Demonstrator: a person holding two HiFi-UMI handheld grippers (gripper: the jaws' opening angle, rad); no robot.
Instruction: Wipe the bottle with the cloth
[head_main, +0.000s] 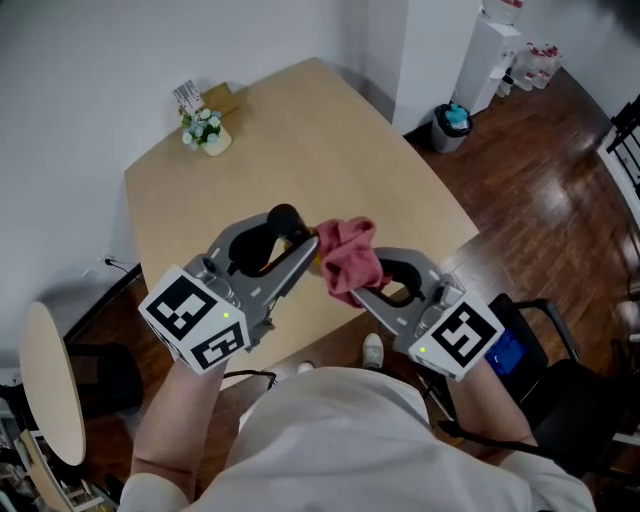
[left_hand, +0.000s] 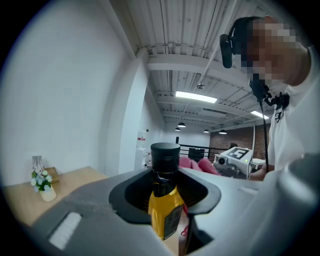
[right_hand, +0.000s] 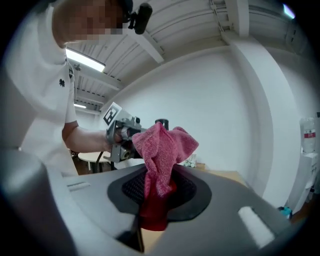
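Note:
A yellow bottle (left_hand: 165, 212) with a black cap (left_hand: 165, 154) stands upright between the jaws of my left gripper (head_main: 296, 250), which is shut on it; the cap (head_main: 284, 219) shows above the jaws in the head view. My right gripper (head_main: 352, 290) is shut on a pink-red cloth (head_main: 348, 257), bunched and raised over the table. The cloth (right_hand: 161, 150) touches or nearly touches the bottle's right side. In the right gripper view the cloth hides most of the bottle, and only the cap (right_hand: 161, 121) peeks out behind it.
Both grippers hover above the near edge of a light wooden table (head_main: 300, 150). A small pot of flowers (head_main: 208, 130) and a card stand at its far left corner. A round side table (head_main: 50, 385) is at the left, a chair (head_main: 540, 340) at the right.

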